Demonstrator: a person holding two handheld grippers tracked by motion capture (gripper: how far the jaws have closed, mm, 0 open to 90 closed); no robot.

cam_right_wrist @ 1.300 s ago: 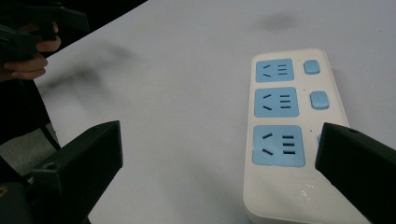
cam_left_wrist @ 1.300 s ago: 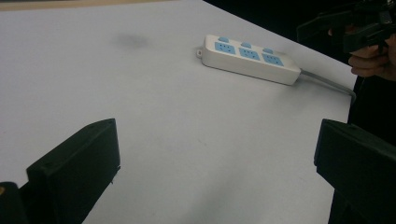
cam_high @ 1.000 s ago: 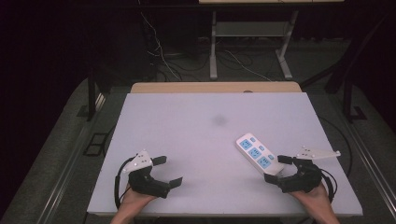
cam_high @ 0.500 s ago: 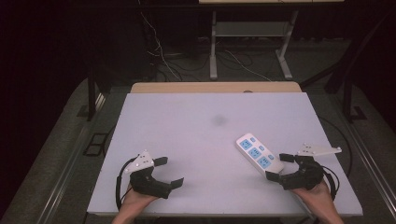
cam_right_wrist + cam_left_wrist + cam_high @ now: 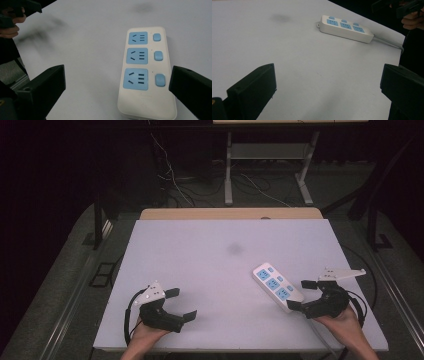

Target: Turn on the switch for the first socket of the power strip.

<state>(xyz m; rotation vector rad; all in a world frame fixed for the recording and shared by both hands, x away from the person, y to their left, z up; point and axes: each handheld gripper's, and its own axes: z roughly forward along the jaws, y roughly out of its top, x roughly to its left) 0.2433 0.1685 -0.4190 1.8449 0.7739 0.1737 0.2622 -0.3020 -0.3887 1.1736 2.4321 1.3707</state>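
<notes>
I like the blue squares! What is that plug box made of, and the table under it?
The power strip looks like smooth, hard plastic: a cream-white shell with rounded edges and a soft sheen, and blue socket faces. The table top looks matt and pale grey, perhaps a painted or laminated board; the pictures leave that open.

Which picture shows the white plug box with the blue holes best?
The right gripper view: the power strip is close, so its three blue sockets and three switches are clear. The left gripper view shows it farther off, from the side, with its cable. The high view shows it small, by the right tool.
</notes>
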